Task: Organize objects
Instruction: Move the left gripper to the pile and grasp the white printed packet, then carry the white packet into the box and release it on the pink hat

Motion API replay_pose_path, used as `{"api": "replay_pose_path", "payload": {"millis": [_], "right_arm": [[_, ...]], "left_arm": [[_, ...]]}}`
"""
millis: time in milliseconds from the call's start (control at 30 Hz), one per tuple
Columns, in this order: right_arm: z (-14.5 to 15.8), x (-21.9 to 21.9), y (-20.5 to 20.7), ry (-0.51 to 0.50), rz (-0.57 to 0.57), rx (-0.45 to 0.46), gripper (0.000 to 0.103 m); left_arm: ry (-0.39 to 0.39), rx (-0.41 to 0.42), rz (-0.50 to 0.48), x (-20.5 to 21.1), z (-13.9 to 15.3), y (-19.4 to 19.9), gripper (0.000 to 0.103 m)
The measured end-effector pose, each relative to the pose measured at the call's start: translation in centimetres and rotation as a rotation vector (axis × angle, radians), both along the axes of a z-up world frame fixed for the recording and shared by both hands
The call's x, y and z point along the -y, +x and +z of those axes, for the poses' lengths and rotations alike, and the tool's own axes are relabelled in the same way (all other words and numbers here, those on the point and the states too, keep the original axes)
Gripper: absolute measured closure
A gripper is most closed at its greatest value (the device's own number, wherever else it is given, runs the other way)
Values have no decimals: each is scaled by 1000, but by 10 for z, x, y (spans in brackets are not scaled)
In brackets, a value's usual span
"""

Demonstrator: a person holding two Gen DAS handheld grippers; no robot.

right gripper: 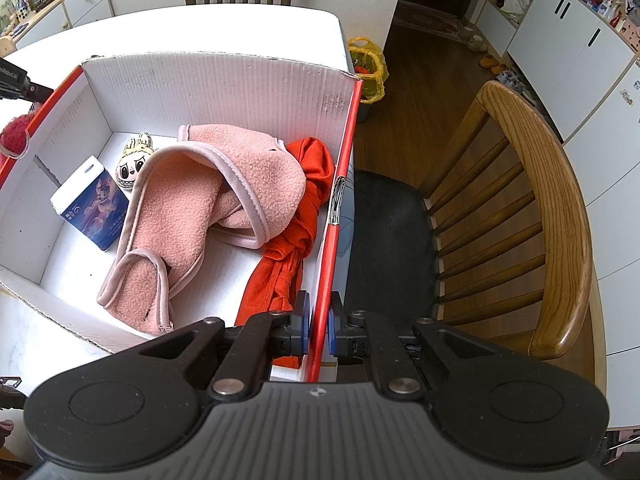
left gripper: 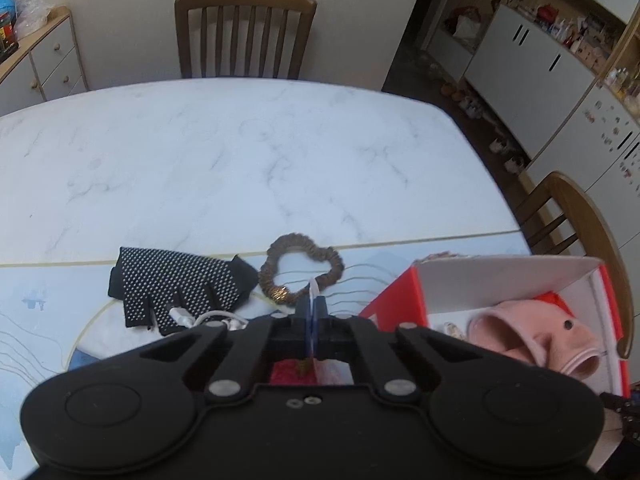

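Mid-task: some things are already in the box, more still lie on the surface.

My right hand-held gripper [right gripper: 318, 326] is clamped on the red side wall of the cardboard box [right gripper: 224, 76], one pad inside and one outside, steadying it near the edge of the surface [left gripper: 240, 152]. Inside the box: a pink fleece hat [right gripper: 208, 200], a red knotted cloth [right gripper: 296, 240] against the right wall, a blue-and-white carton [right gripper: 94, 204] leaning on the left, and a small plush face [right gripper: 134, 162] at the back.

My left hand-held gripper [left gripper: 311, 312] has its pads together. A red fuzzy item [left gripper: 290, 372] shows low between the fingers behind the pads, with a bit of brown and clear plastic there; I judge it pinched, but the contact point is hidden, so I can't say for sure. The right wrist view shows a red fuzzy thing just outside the box's left wall, likely the same item.

Still loose on the surface: a black dotted fingerless glove [left gripper: 176, 288], a white cable [left gripper: 208, 320] touching it, and a brown scrunchie [left gripper: 300, 272] just beside the glove.

Next, as I judge it: carry the left load over the box's left wall and release it into the free floor area, keep the right clamp on. Then the scrunchie, glove and cable.
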State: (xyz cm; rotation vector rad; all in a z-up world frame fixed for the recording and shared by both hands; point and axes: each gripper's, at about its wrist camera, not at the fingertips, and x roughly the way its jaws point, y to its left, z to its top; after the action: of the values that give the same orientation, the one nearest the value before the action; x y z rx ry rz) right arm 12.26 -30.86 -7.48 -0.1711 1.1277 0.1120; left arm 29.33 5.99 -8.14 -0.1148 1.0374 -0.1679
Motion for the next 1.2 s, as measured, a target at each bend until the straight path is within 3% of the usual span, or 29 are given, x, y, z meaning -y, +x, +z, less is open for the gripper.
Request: {"api": "replay_pose_path", "payload": {"millis": [833, 1033, 1200], "right_arm": [[3, 2, -2, -8, 3, 2, 95], [4, 6, -3, -7, 2, 1, 95], [4, 5, -3, -7, 2, 1, 95]], "left_arm": [[-76, 213, -137, 35, 106, -53, 103], [-111, 242, -218, 64, 116, -59, 103], [-129, 223, -299, 95, 106, -59, 103]]}}
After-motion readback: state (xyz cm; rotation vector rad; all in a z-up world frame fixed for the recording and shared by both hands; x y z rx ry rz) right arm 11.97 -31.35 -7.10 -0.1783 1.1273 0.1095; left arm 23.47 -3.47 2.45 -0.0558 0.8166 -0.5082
